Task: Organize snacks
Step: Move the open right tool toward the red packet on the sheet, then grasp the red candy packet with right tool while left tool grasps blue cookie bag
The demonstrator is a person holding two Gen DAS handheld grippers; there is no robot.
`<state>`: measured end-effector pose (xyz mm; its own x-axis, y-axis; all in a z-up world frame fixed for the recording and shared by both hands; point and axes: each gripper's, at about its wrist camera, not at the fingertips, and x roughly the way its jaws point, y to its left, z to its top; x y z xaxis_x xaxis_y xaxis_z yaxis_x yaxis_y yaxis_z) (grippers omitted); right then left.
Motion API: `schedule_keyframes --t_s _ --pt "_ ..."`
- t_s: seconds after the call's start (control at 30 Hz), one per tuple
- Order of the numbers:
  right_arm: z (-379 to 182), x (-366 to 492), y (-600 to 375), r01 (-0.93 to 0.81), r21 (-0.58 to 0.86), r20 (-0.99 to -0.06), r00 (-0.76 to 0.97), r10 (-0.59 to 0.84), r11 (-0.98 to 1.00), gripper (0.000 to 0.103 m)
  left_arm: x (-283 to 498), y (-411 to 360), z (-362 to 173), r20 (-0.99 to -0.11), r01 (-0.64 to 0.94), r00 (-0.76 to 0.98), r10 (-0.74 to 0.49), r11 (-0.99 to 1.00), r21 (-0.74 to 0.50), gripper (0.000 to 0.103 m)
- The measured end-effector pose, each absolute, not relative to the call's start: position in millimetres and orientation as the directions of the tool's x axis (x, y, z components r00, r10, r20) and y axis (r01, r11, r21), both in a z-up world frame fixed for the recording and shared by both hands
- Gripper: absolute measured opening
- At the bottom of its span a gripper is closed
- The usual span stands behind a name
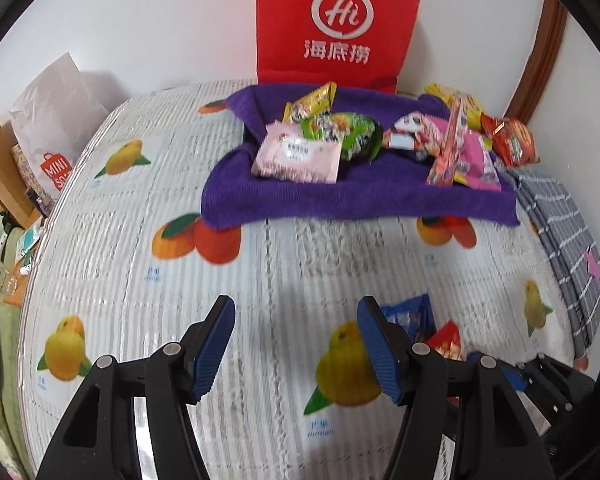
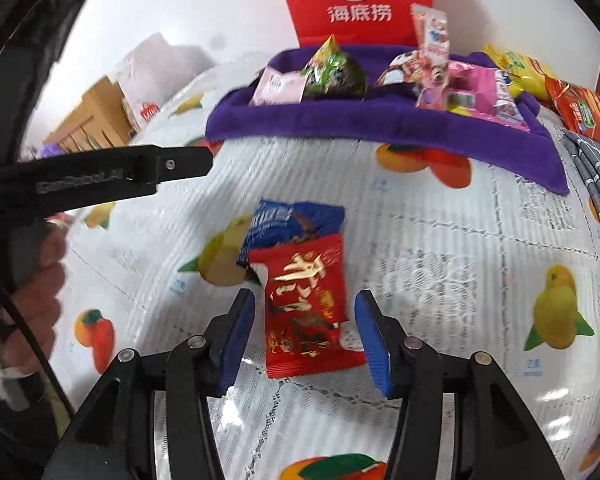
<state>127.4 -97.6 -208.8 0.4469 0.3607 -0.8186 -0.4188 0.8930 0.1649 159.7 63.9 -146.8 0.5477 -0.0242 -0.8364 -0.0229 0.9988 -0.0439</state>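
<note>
Nearby, blue packet [image 2: 296, 220] under red packet [image 2: 306, 308]

At the bottom of the frame the left gripper [image 1: 296, 344] holds its blue-padded jaws apart over a white tablecloth printed with orange and yellow fruit [image 1: 148, 248] — nothing sits between them. Behind the right jaw lie a blue foil packet [image 1: 414, 312] and a red packet [image 1: 448, 338], lower right. Upper centre, a purple towel [image 1: 340, 196] carries a heap of bright snack packets [image 1: 364, 140], backed by a tall red paper bag [image 1: 340, 24].
</note>
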Motion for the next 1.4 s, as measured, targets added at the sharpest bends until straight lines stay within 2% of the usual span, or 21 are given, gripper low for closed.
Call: schedule_keyframes --t_s 0.1,0.13,0.33,0.73,0.83,1.0,1.13,1.17,1.2,1.4 --pt "-213 124 -91 -0.41 0.096 -0.812 0.495 0.31 0.907 0.051 154 62 -151 -0.84 -0.015 0.542 -0.015 1.0 -0.027 0.062" --pt "-213 124 -91 -0.407 0.088 -0.812 0.499 0.302 0.909 0.044 153 62 -152 -0.841 -0.016 0.541 -0.015 0.999 -0.029 0.062" --pt "-200 114 -113 -0.386 0.034 -0.789 0.556 0.262 0.922 0.042 152 58 -160 -0.845 -0.011 0.533 -0.051 0.998 -0.067 0.062" --pt "-191 119 -178 -0.262 0.13 -0.774 0.575 0.263 0.956 0.042 165 21 -185 -0.854 0.055 0.464 -0.236 0.97 -0.238 0.062" --pt "-193 117 -184 -0.251 0.14 -0.773 0.576 0.264 0.958 0.042 169 10 -189 -0.853 0.055 0.466 -0.235 0.97 -0.237 0.072" --pt "-195 116 -190 -0.253 0.149 -0.774 0.572 0.272 0.956 0.042 174 -12 -194 -0.857 0.07 0.491 -0.157 0.988 -0.14 0.079" --pt "-198 117 -193 -0.241 0.161 -0.78 0.563 0.273 0.957 0.042 175 -25 -197 -0.855 0.068 0.514 -0.065 0.997 -0.035 0.076" --pt "-198 116 -194 -0.239 0.165 -0.78 0.562 0.275 0.957 0.042 174 -26 -198 -0.854 0.064 0.519 -0.04 0.998 -0.008 0.068" --pt "-197 116 -194 -0.242 0.17 -0.777 0.563 0.281 0.955 0.042 173 -27 -198 -0.848 0.059 0.529 -0.017 0.998 0.017 0.066" --pt "-194 112 -192 -0.246 0.183 -0.77 0.566 0.294 0.952 0.042 167 -21 -194 -0.851 0.071 0.525 -0.024 0.997 0.016 0.054"
